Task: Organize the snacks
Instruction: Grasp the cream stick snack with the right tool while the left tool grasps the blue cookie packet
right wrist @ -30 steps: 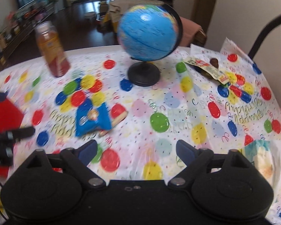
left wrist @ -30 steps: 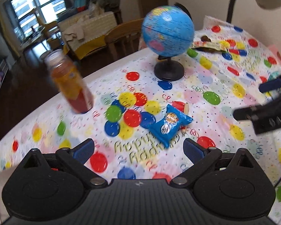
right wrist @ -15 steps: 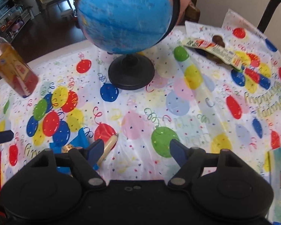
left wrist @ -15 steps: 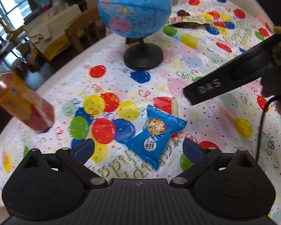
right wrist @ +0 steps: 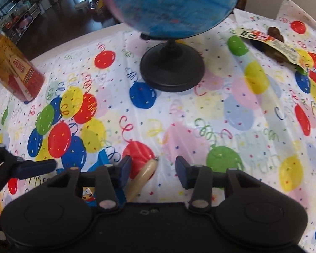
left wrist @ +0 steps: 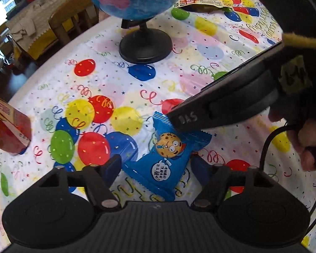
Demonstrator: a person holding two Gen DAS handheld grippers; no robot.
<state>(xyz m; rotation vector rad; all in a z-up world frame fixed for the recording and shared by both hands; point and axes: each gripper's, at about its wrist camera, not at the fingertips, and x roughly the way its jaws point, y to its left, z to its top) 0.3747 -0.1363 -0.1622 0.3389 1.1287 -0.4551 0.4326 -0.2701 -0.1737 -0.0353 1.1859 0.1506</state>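
While both grippers are hanging low over the table (left wrist: 200, 48), we are lining up on two snacks at once. Our left gripper (left wrist: 155, 166) is holding its fingers spread wide on either side of the blue cookie packet (left wrist: 167, 158), which is lying flat on the balloon-print cloth, not yet gripped. Our right gripper (right wrist: 151, 169) is also holding its fingers apart, empty, with the pale sausage stick (right wrist: 142, 178) lying just beside its left finger, next to the packet. We are judging this as the approach step, before any grasp. Next, we are needing to lower the left fingers around the thin packet and pinch its edges, while shifting the right gripper leftward so the stick sits between its fingers.
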